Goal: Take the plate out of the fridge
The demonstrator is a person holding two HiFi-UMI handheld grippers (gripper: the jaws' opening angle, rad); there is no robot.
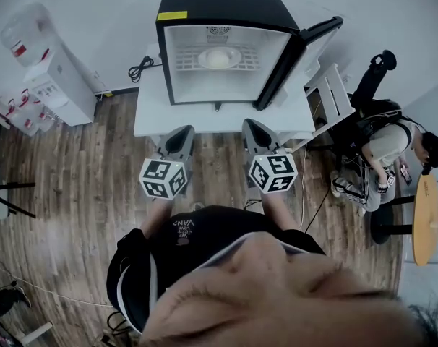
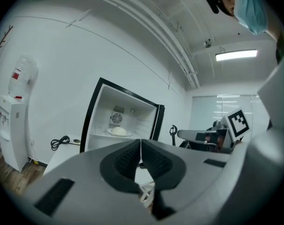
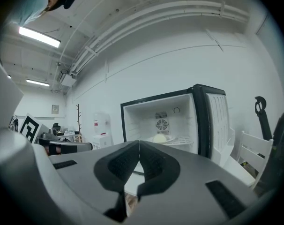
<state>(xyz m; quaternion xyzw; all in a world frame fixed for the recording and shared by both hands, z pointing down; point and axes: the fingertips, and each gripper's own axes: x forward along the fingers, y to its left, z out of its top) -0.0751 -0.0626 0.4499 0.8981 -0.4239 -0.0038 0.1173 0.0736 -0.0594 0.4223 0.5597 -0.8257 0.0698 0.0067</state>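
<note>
Head view: the fridge (image 1: pixel 219 42) stands on a white table (image 1: pixel 150 114) against the wall. Its door (image 1: pixel 306 49) is swung wide to the right, so the inside is fully open to a straight reach from the front. A water dispenser (image 1: pixel 53 71) stands on the floor well to the left, clear of the work.

I hold the left gripper (image 1: pixel 180 137) and the right gripper (image 1: pixel 254 132) side by side, level, both aimed at the open fridge but short of the table's near edge. In my judgement this is an approach posture, with the two held apart to meet the plate from either side. The left gripper view shows its jaws pressed together with nothing between them, and the right gripper view shows the same. Both will need opening before any grasp.

The plate (image 1: pixel 219 58) sits on the wire shelf (image 1: pixel 186 62) in the middle of the fridge, carrying a pale rounded item. It is untouched and well apart from both grippers.

Markings: a yellow label (image 1: pixel 173 16) on the fridge's top front corner and a red label (image 1: pixel 19 49) on the dispenser are both too small to read. Each gripper's cube bears black-and-white square markers, no text.
</note>
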